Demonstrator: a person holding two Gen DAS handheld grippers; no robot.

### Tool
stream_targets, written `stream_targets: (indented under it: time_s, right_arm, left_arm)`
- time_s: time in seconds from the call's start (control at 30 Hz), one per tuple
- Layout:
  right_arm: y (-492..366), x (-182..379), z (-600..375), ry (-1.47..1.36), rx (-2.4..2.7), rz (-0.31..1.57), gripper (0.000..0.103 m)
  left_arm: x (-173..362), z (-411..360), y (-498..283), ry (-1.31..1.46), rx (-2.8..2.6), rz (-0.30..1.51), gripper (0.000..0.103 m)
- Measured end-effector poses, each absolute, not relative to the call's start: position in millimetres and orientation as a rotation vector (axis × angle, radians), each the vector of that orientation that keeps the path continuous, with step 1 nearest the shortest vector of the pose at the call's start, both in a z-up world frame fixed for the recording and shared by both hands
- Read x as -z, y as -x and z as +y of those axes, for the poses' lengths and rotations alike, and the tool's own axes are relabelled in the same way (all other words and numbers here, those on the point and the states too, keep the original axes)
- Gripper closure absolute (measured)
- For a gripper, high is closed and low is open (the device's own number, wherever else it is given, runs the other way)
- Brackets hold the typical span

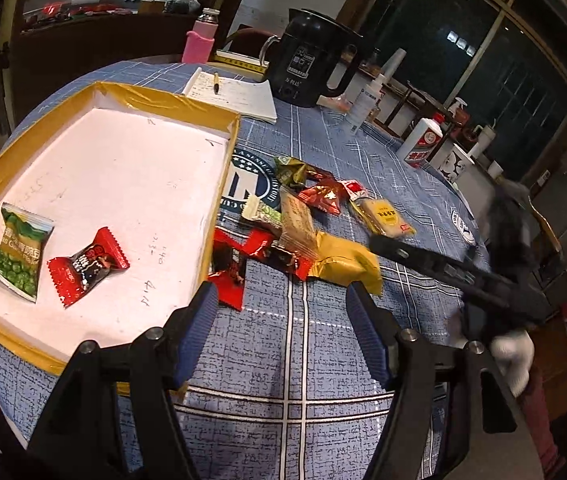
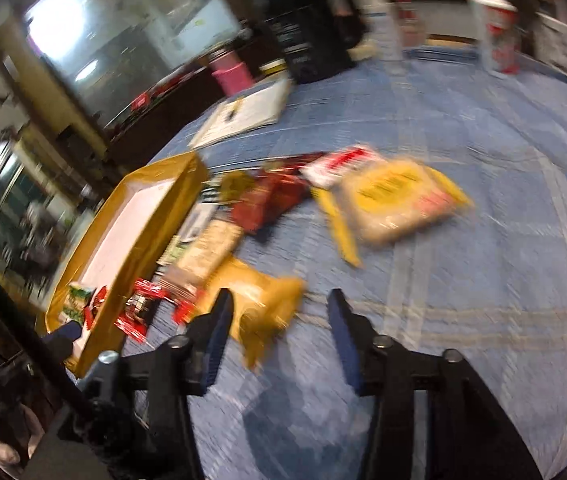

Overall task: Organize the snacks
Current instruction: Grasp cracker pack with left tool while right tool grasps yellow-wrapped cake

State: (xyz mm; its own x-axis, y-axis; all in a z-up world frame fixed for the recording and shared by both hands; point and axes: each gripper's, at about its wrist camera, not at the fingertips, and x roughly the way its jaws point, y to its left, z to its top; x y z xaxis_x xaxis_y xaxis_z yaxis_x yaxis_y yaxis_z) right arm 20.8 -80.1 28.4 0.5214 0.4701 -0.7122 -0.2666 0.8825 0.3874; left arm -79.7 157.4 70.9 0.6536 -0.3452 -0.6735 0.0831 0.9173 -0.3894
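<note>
Each hand carried a black two-finger tool. The left gripper (image 1: 283,300) had angular black link arms joined by round silver pins, and its fingers (image 1: 199,320) were faced with dark blue ribbed pads. The right gripper (image 2: 279,316) was built the same: black linkages, silver pin heads, blue ribbed pads, though blurred. Beside it showed a white glove (image 1: 513,354) and a dark red sleeve (image 1: 539,416).

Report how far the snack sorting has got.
Done: a green pea packet and a red packet lie in the yellow-rimmed tray. In hand: nothing; both the left gripper and right gripper have open, empty jaws. Left: the snack pile on the tablecloth beside the tray.
</note>
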Motion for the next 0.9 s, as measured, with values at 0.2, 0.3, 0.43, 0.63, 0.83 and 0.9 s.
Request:
stream_targets:
  time_s: [0.2,0.3,0.43,0.63,0.83,0.9]
  right_arm:
    - [-44,-11,-50,-0.094,-0.506,0.995,0.048]
    - [-29,-12,-41,-0.040,-0.552,0.992,0.046]
    - [-12,-13,-26,0.033,-0.570,0.981,0.041]
    - [6,-17,-15,0.129,-0.538,0.927,0.041]
    - [21,-13,-6,0.242,-0.533,0.872,0.037]
    - [21,-16,-11,0.227,-0.529,0.877,0.050]
  left_arm:
    - [-73,171,79,0.351,0.257,0.825,0.036]
    - [-74,173,69,0.353,0.253,0.830,0.035]
    - [-72,165,53,0.323,0.255,0.849,0.035]
    - [-70,142,26,0.238,0.275,0.889,0.035]
    - [-56,113,-16,0.181,0.301,0.975,0.035]
    - [-51,100,-28,0.145,0.318,0.985,0.035]
